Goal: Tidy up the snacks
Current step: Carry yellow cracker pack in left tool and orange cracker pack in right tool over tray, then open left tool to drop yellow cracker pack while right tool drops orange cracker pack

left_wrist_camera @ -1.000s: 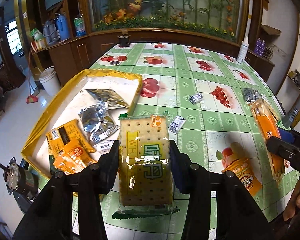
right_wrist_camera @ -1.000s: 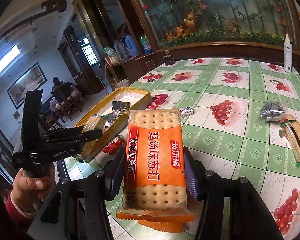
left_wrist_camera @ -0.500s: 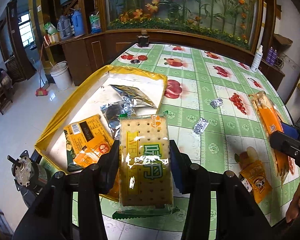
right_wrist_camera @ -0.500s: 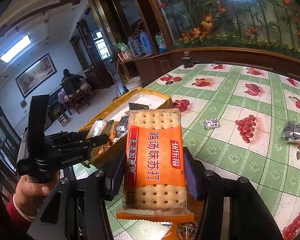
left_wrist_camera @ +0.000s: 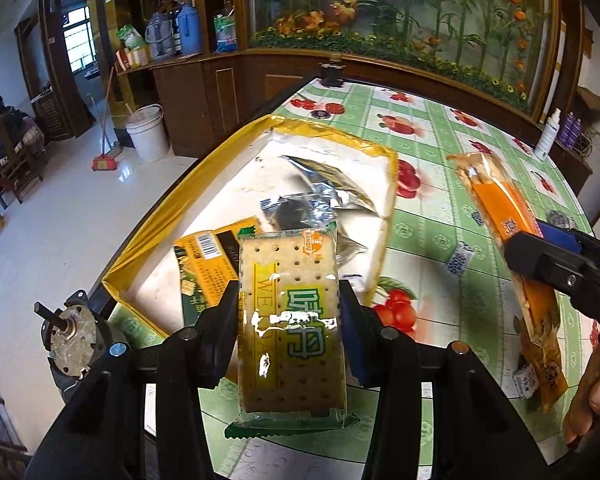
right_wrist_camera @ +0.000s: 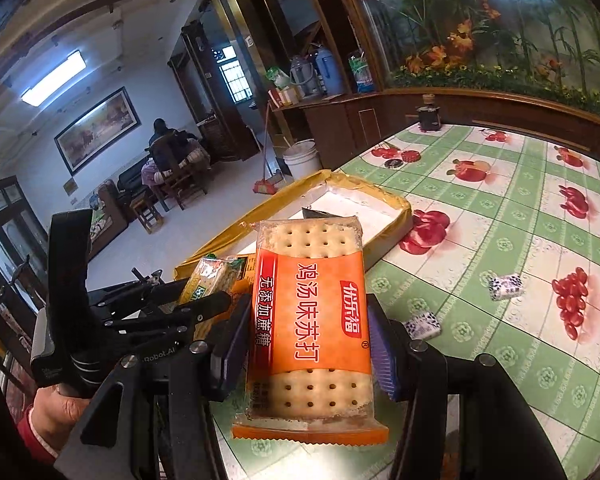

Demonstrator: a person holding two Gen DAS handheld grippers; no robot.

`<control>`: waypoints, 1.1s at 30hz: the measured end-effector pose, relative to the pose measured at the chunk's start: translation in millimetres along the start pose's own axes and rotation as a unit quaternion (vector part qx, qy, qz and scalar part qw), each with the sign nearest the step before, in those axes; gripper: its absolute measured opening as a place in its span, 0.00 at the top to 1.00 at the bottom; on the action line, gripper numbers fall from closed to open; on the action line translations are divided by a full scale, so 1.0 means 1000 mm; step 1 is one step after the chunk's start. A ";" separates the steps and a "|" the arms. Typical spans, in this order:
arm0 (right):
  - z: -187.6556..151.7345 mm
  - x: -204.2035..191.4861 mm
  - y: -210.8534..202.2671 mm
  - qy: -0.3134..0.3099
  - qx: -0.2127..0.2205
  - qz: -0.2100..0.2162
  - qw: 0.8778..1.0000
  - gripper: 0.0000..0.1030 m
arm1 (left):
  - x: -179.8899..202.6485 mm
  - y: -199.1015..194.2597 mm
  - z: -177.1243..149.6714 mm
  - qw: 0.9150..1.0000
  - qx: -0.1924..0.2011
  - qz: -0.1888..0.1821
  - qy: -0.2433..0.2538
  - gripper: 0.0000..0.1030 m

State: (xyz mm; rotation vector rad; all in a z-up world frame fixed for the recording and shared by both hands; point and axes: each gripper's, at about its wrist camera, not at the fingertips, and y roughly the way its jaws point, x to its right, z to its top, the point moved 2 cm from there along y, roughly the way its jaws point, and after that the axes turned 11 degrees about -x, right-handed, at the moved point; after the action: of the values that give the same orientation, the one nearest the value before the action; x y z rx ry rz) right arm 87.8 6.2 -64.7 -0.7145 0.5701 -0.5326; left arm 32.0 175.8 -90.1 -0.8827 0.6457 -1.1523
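Left gripper (left_wrist_camera: 288, 312) is clamped on a green-edged cracker pack (left_wrist_camera: 292, 328), held over the near corner of the yellow tray (left_wrist_camera: 148, 236). Right gripper (right_wrist_camera: 308, 344) is clamped on an orange cracker pack (right_wrist_camera: 310, 328), held right of the tray, above the tabletop (right_wrist_camera: 520, 240).

Two cracker packs are held up: one green-labelled cracker pack (left_wrist_camera: 292, 320) and one orange-labelled cracker pack (right_wrist_camera: 312, 320). One yellow-rimmed tray (left_wrist_camera: 148, 240) holds perhaps two crumpled foil packets (left_wrist_camera: 324, 192) and one orange box (left_wrist_camera: 208, 256). Two small wrapped candies (right_wrist_camera: 504, 286) lie on the surface.
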 end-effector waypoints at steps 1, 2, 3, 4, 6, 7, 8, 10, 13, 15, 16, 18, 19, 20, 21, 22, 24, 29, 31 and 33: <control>0.004 -0.001 0.006 -0.001 -0.003 0.002 1.000 0.47 | -0.004 0.001 0.001 1.000 -0.001 0.002 -0.003 0.57; 0.009 -0.002 0.012 -0.003 -0.006 0.002 1.000 0.47 | -0.008 0.003 0.002 1.000 -0.002 0.005 -0.006 0.57; 0.014 -0.004 0.020 -0.004 -0.009 0.003 1.000 0.47 | -0.011 0.005 0.003 1.000 -0.004 0.007 -0.010 0.57; 0.019 -0.004 0.025 -0.003 -0.011 0.003 1.000 0.47 | -0.015 0.008 0.004 1.000 -0.006 0.007 -0.014 0.57; 0.029 -0.006 0.036 -0.003 -0.015 0.006 1.000 0.47 | -0.020 0.013 0.008 1.000 -0.009 0.010 -0.020 0.57; 0.034 -0.007 0.043 -0.002 -0.017 0.008 1.000 0.47 | -0.023 0.015 0.010 1.000 -0.011 0.011 -0.023 0.57; 0.040 -0.009 0.051 -0.004 -0.019 0.008 1.000 0.47 | -0.024 0.016 0.012 1.000 -0.011 0.010 -0.025 0.57; 0.049 -0.010 0.064 -0.004 -0.025 0.005 1.000 0.47 | -0.025 0.019 0.017 1.000 -0.010 0.011 -0.026 0.57; 0.065 -0.007 0.085 0.001 -0.033 -0.001 0.999 0.47 | -0.024 0.026 0.027 1.000 -0.013 0.006 -0.026 0.57; 0.076 -0.002 0.097 0.004 -0.035 -0.011 0.999 0.47 | -0.022 0.029 0.031 1.000 -0.013 0.005 -0.026 0.57; 0.081 0.000 0.102 0.006 -0.037 -0.013 0.999 0.47 | -0.022 0.032 0.034 1.000 -0.015 0.003 -0.027 0.57; 0.090 0.008 0.112 0.014 -0.042 -0.015 0.999 0.47 | -0.022 0.036 0.038 0.999 -0.016 0.002 -0.029 0.57; 0.094 0.010 0.117 0.016 -0.045 -0.017 0.999 0.47 | -0.023 0.039 0.040 0.999 -0.017 0.003 -0.030 0.57; 0.099 0.014 0.122 0.017 -0.048 -0.019 0.999 0.47 | -0.024 0.043 0.042 0.999 -0.021 0.002 -0.033 0.57; 0.103 0.017 0.127 0.019 -0.051 -0.022 0.998 0.47 | -0.025 0.045 0.043 0.999 -0.023 0.000 -0.035 0.57; 0.106 0.019 0.130 0.020 -0.053 -0.023 0.998 0.47 | -0.026 0.047 0.045 0.999 -0.023 0.003 -0.036 0.57; 0.112 0.023 0.140 0.025 -0.059 -0.023 0.998 0.47 | -0.028 0.050 0.047 0.999 -0.024 0.008 -0.039 0.57; 0.117 0.024 0.158 0.021 -0.074 -0.020 0.997 0.47 | -0.028 0.054 0.048 0.999 -0.028 0.021 -0.035 0.56; 0.117 0.022 0.161 0.020 -0.078 -0.022 0.997 0.46 | -0.028 0.053 0.047 0.998 -0.024 0.037 -0.033 0.54; 0.116 0.021 0.160 0.024 -0.075 -0.029 0.996 0.45 | -0.027 0.050 0.047 0.998 -0.016 0.059 -0.032 0.37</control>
State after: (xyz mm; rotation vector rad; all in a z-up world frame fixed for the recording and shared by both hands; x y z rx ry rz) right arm 217.9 147.0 -115.3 -0.8641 0.6399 -0.5665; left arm 86.6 221.1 -108.7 -0.8932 0.6573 -1.0072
